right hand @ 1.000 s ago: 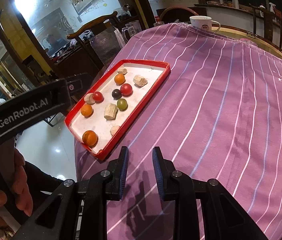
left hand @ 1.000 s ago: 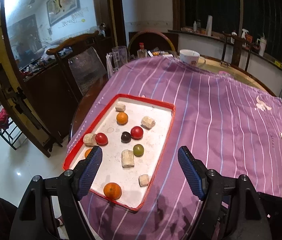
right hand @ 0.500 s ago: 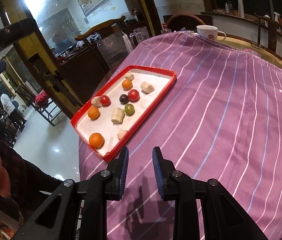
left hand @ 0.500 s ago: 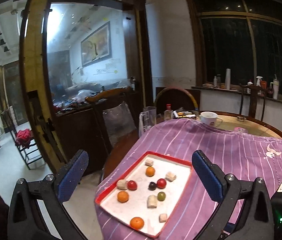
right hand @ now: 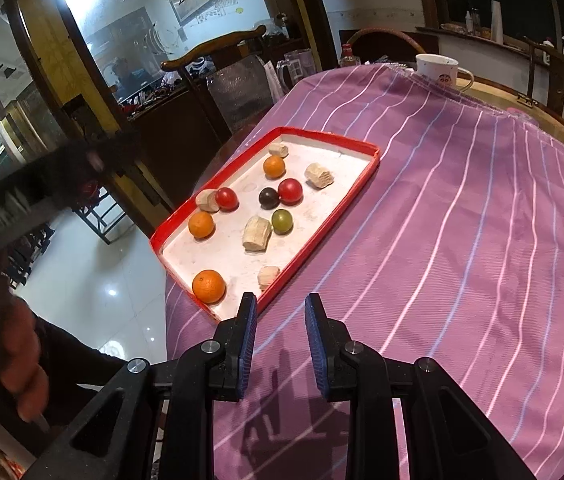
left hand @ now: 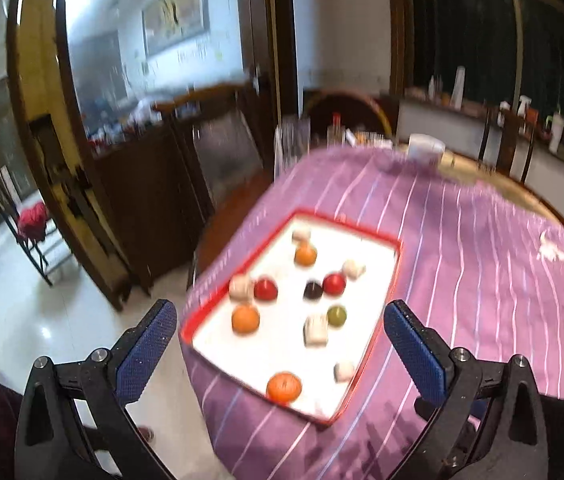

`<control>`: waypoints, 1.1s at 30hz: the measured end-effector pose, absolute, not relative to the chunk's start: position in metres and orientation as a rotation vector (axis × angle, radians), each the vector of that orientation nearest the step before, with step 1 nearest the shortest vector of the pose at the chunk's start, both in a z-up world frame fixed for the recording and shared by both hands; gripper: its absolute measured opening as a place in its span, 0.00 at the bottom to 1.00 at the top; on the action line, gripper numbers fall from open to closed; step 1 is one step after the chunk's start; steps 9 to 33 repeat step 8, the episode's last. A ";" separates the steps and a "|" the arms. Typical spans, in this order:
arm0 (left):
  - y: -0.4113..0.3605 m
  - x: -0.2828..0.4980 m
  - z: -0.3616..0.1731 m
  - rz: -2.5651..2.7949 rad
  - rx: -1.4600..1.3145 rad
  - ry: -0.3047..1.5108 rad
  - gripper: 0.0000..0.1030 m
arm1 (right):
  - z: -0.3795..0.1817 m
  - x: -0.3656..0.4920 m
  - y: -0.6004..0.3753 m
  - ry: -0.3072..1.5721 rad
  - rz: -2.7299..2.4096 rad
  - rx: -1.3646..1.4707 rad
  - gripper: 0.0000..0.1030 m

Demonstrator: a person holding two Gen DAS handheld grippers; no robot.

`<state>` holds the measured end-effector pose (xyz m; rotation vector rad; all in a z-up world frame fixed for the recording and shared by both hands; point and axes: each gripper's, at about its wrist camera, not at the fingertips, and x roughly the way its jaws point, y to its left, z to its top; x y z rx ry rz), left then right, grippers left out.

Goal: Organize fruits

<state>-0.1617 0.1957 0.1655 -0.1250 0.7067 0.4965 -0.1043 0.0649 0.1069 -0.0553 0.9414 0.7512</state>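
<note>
The fruits lie loose in a red-rimmed tray (right hand: 323, 226) with a white floor, near the left edge of the worktop (right hand: 461, 240) under a purple striped cloth: three oranges, the nearest (right hand: 208, 286) by the tray's near corner, two red fruits, one (right hand: 290, 191) touching a dark one (right hand: 268, 197), and a green one (right hand: 282, 221) just beside a pale cut chunk (right hand: 257, 233). More pale chunks are scattered among them. The tray's long axis runs away from the cameras, tilted to the right. No writing on the tray or fruit can be read; a mug (right hand: 437, 70) at the far edge bears a small mark too small to tell. The left tool (left hand: 278, 344) has just spread its jaws to full width, empty, with the tray framed between them. Since a second ago its view is blurred and shows more of the room. The right tool (right hand: 280, 340) stays nearly closed on nothing, above the cloth
</note>
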 end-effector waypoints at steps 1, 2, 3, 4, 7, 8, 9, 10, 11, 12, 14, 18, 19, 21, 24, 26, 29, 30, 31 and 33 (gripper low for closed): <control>0.199 -0.160 0.160 0.498 -0.130 0.730 1.00 | 0.105 -0.104 0.069 0.948 0.754 -0.058 0.27; 0.202 -0.158 0.155 0.495 -0.137 0.755 1.00 | 0.103 -0.103 0.071 0.953 0.757 -0.060 0.27; 0.205 -0.156 0.150 0.487 -0.148 0.775 1.00 | 0.101 -0.103 0.075 0.960 0.761 -0.063 0.27; 0.208 -0.155 0.145 0.485 -0.155 0.793 1.00 | 0.098 -0.102 0.078 0.971 0.767 -0.067 0.27; 0.213 -0.145 0.133 0.462 -0.184 0.849 1.00 | 0.091 -0.100 0.084 0.995 0.771 -0.070 0.27; 0.214 -0.141 0.129 0.449 -0.195 0.868 1.00 | 0.089 -0.099 0.083 1.000 0.766 -0.068 0.27; 0.214 -0.141 0.129 0.449 -0.195 0.868 1.00 | 0.089 -0.099 0.083 1.000 0.766 -0.068 0.27; 0.214 -0.141 0.129 0.449 -0.195 0.868 1.00 | 0.089 -0.099 0.083 1.000 0.766 -0.068 0.27; 0.214 -0.141 0.129 0.449 -0.195 0.868 1.00 | 0.089 -0.099 0.083 1.000 0.766 -0.068 0.27; 0.214 -0.141 0.129 0.449 -0.195 0.868 1.00 | 0.089 -0.099 0.083 1.000 0.766 -0.068 0.27; 0.214 -0.141 0.129 0.449 -0.195 0.868 1.00 | 0.089 -0.099 0.083 1.000 0.766 -0.068 0.27; 0.214 -0.141 0.129 0.449 -0.195 0.868 1.00 | 0.089 -0.099 0.083 1.000 0.766 -0.068 0.27; 0.214 -0.141 0.129 0.449 -0.195 0.868 1.00 | 0.089 -0.099 0.083 1.000 0.766 -0.068 0.27; 0.214 -0.141 0.129 0.449 -0.195 0.868 1.00 | 0.089 -0.099 0.083 1.000 0.766 -0.068 0.27; 0.214 -0.141 0.129 0.449 -0.195 0.868 1.00 | 0.089 -0.099 0.083 1.000 0.766 -0.068 0.27; 0.214 -0.141 0.129 0.449 -0.195 0.868 1.00 | 0.089 -0.099 0.083 1.000 0.766 -0.068 0.27; 0.214 -0.141 0.129 0.449 -0.195 0.868 1.00 | 0.089 -0.099 0.083 1.000 0.766 -0.068 0.27; 0.214 -0.141 0.129 0.449 -0.195 0.868 1.00 | 0.089 -0.099 0.083 1.000 0.766 -0.068 0.27; 0.214 -0.141 0.129 0.449 -0.195 0.868 1.00 | 0.089 -0.099 0.083 1.000 0.766 -0.068 0.27; 0.214 -0.141 0.129 0.449 -0.195 0.868 1.00 | 0.089 -0.099 0.083 1.000 0.766 -0.068 0.27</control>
